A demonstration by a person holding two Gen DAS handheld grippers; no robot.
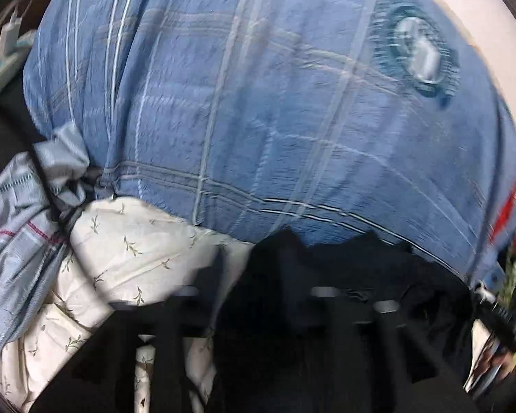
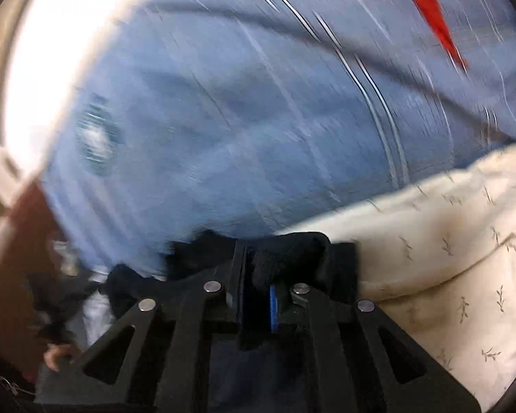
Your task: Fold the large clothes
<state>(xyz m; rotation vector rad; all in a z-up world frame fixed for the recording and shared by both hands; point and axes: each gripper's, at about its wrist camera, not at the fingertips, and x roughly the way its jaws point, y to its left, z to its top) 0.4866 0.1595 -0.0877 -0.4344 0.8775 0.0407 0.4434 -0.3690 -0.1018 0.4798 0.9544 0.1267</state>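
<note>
A black garment [image 1: 292, 258] lies bunched on the blue plaid bedcover [image 1: 258, 103], in front of my left gripper [image 1: 258, 296]. That gripper's dark fingers [image 1: 185, 309] stand apart, with the black cloth lying loosely between and over them; the picture is blurred. In the right wrist view my right gripper [image 2: 258, 261] is shut on a fold of the black garment [image 2: 282, 254], which sticks up between its pads. The blue plaid bedcover [image 2: 240, 120] fills the view beyond it.
A cream leaf-print quilt [image 1: 130, 241] [image 2: 430, 241] lies beside the black cloth. A grey-blue checked garment [image 1: 20, 223] is heaped at the left. A white power strip with a charger [image 1: 7, 55] sits at the far left. The bedcover bears a round emblem [image 1: 416, 51].
</note>
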